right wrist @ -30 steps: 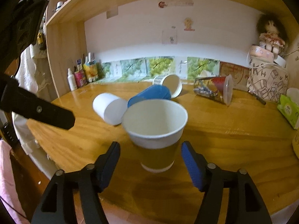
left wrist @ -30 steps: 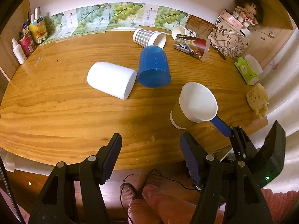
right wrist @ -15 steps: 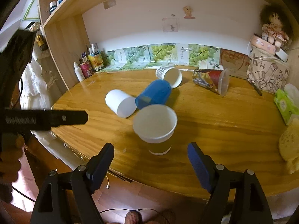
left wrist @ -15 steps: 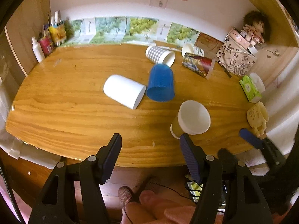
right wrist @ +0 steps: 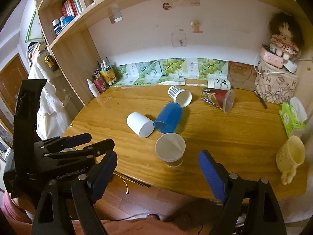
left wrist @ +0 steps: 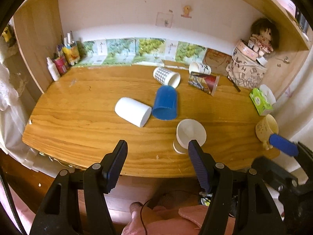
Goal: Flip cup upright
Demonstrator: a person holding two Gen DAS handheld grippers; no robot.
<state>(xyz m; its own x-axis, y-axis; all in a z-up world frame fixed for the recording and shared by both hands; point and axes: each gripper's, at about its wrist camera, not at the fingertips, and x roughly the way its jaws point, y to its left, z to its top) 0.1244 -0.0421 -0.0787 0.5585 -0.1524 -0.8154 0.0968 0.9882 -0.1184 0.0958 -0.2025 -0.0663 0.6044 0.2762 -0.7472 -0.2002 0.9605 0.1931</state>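
A paper cup (left wrist: pixel 190 134) with a tan band stands upright near the table's front edge; it also shows in the right wrist view (right wrist: pixel 170 148). A white cup (left wrist: pixel 133 111), a blue cup (left wrist: pixel 165 102), a checked cup (left wrist: pixel 166 76), a patterned cup (left wrist: pixel 203 82) and a small white cup (left wrist: pixel 199 68) lie on their sides behind it. My left gripper (left wrist: pixel 156 152) is open and empty, off the front edge. My right gripper (right wrist: pixel 156 162) is open and empty, also off the front edge, below the upright cup.
A wooden table (left wrist: pixel 88 105) sits in a shelf alcove. Bottles (left wrist: pixel 62 62) stand at the back left. A fabric box with a doll (left wrist: pixel 248 70), a green tissue pack (left wrist: pixel 261 100) and a cream mug (left wrist: pixel 267 130) line the right side.
My right gripper has let go of the tan-banded cup and drawn back off the table edge. The cup now stands upright alone. My left gripper has also pulled back and risen.
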